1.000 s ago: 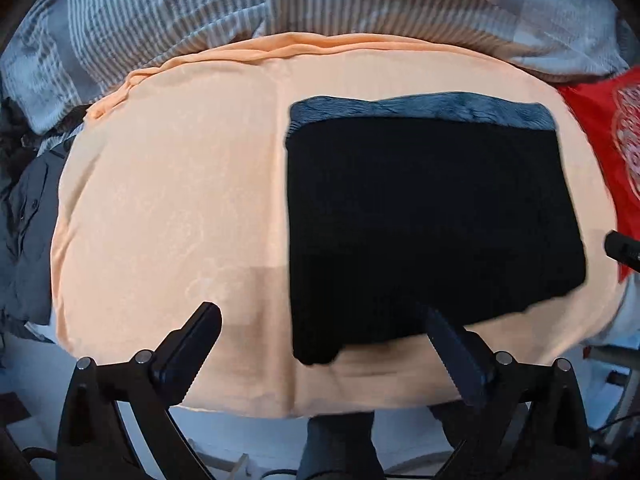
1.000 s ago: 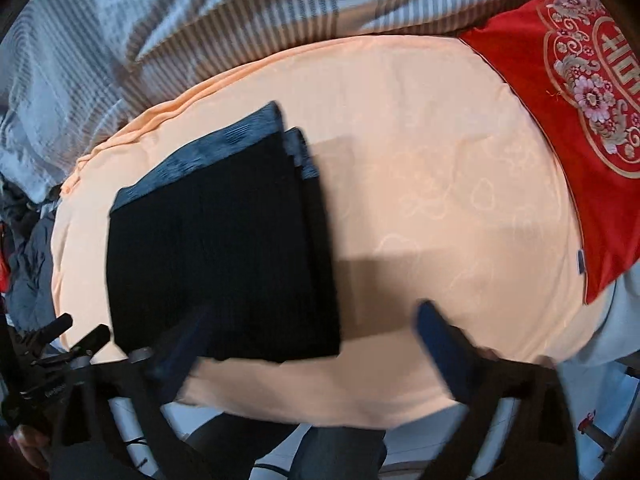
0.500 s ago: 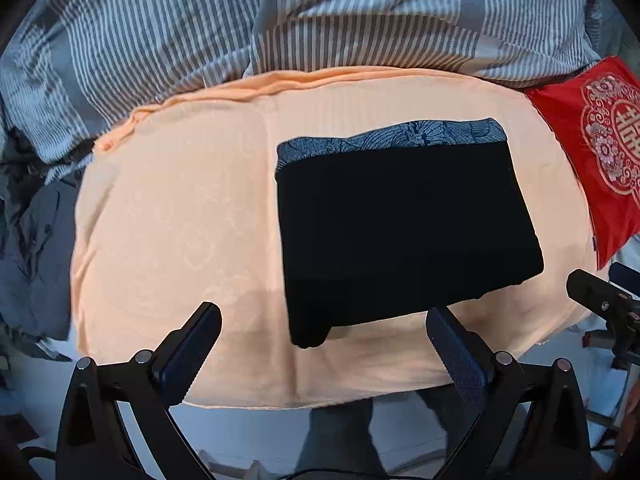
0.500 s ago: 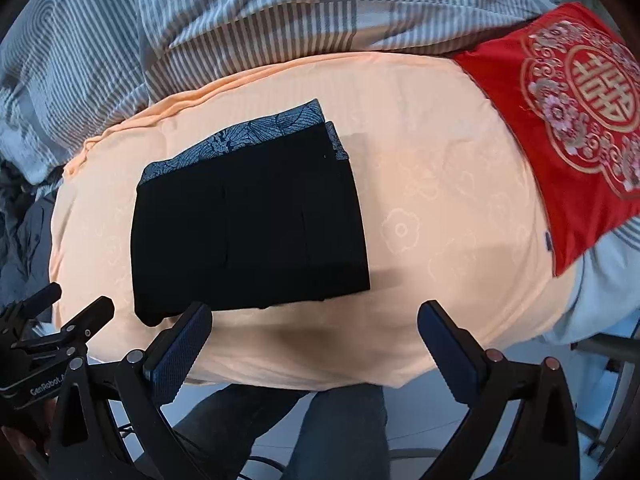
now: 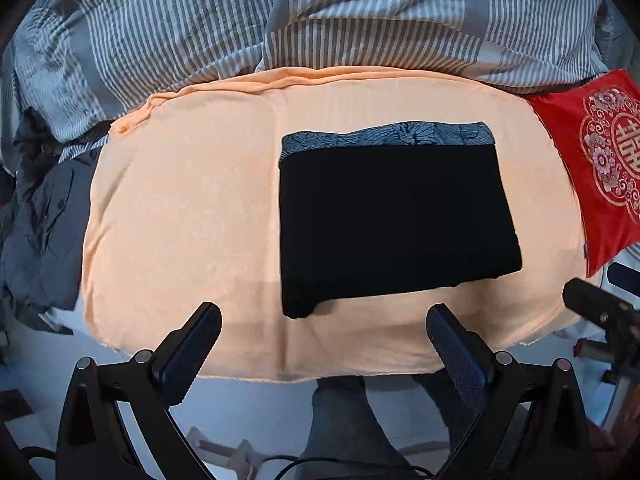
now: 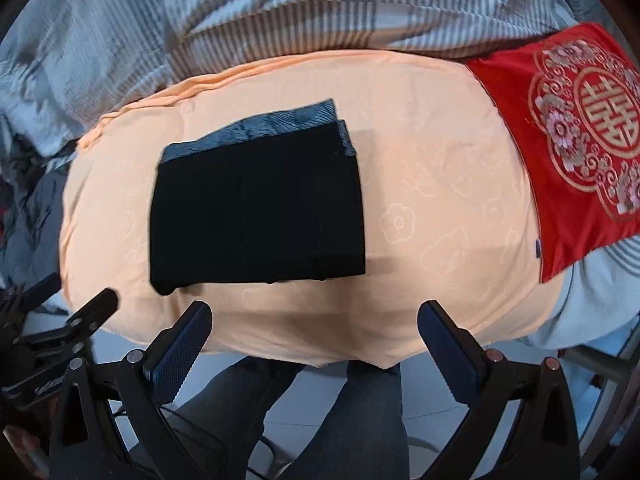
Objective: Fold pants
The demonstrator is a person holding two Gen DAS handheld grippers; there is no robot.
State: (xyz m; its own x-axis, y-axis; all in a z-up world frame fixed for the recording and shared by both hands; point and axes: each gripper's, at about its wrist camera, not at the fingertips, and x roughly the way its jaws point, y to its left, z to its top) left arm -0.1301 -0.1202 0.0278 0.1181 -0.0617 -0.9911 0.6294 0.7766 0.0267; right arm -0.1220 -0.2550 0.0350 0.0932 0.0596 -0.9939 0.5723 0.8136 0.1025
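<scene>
The black pants lie folded into a flat rectangle on the peach sheet, with a grey patterned waistband along the far edge. They also show in the right wrist view. My left gripper is open and empty, held above the near edge of the bed, short of the pants. My right gripper is open and empty, also back from the pants, over the bed's near edge. The right gripper's tip shows at the right of the left wrist view.
A grey striped duvet is bunched along the far side. A red embroidered cushion lies at the right. Dark clothes are piled at the left. The person's legs stand at the near edge.
Both grippers have pulled back and up from the bed, so the pants look smaller and farther away. The pants have not moved.
</scene>
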